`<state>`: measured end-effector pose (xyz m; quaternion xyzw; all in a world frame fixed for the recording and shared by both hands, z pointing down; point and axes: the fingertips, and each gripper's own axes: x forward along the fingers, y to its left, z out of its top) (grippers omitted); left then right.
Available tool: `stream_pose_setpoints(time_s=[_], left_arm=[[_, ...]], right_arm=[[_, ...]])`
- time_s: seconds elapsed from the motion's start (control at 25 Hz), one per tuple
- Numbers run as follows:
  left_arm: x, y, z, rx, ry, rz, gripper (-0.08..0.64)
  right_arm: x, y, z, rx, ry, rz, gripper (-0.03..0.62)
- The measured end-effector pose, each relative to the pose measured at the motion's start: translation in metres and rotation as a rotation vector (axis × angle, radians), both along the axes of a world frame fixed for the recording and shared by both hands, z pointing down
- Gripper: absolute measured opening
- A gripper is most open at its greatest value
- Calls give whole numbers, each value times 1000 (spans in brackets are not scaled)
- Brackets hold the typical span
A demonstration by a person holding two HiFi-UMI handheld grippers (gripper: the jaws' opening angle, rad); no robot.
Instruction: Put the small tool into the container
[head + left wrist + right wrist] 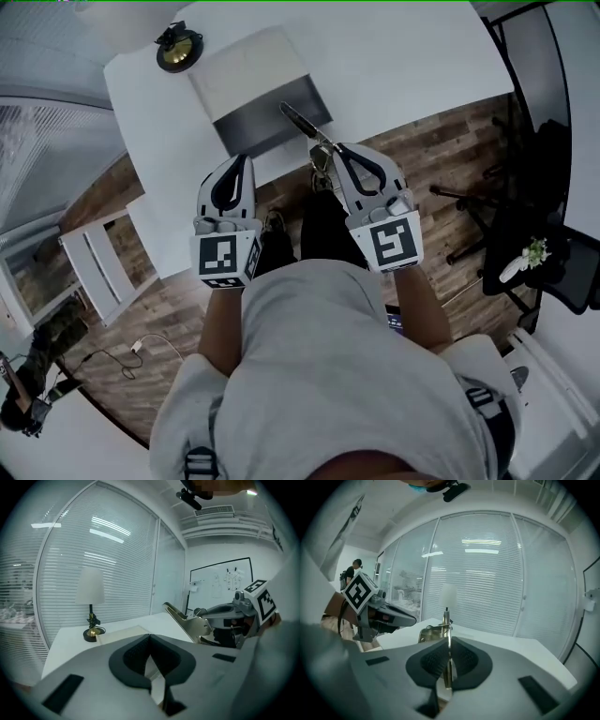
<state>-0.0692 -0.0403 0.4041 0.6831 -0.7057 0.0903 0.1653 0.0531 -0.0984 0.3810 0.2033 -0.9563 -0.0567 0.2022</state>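
Observation:
My right gripper (336,148) is shut on a small silvery metal tool (305,125), which sticks out forward past the jaws, over the near edge of the white table (403,56). In the right gripper view the tool (440,632) stands clamped edge-on between the dark pads. The container (253,80), a pale box with a grey near side, sits on the table just beyond both grippers. My left gripper (246,157) hovers beside the right one, shut with nothing in it. From the left gripper view the tool (190,620) shows to the right and the container (123,633) lies just ahead.
A small table lamp (178,49) stands at the table's far left corner, behind the container. A black office chair (525,234) is on the wooden floor to the right, and a low white shelf (94,267) to the left. Window blinds (93,564) run behind the table.

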Motion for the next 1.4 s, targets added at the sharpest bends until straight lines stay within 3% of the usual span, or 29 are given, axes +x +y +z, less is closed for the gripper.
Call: stream_pose_setpoints(time_s=[0.24, 0.56, 0.88, 1.12, 1.4], left_arm=[[-27, -5, 19, -58, 6, -161, 23], [-34, 16, 24, -72, 35, -382, 23], [-37, 35, 31, -79, 49, -526, 23], [-43, 49, 45, -88, 79, -545, 23], [-60, 53, 69, -105, 123, -509, 23]], right_arm=[[-32, -24, 11, -6, 51, -195, 28], [-68, -26, 20, 17, 96, -448, 28], [-76, -7, 44, 230, 274, -610, 28], [-86, 9, 54, 319, 334, -676, 28], [-97, 11, 69, 339, 412, -656, 28]])
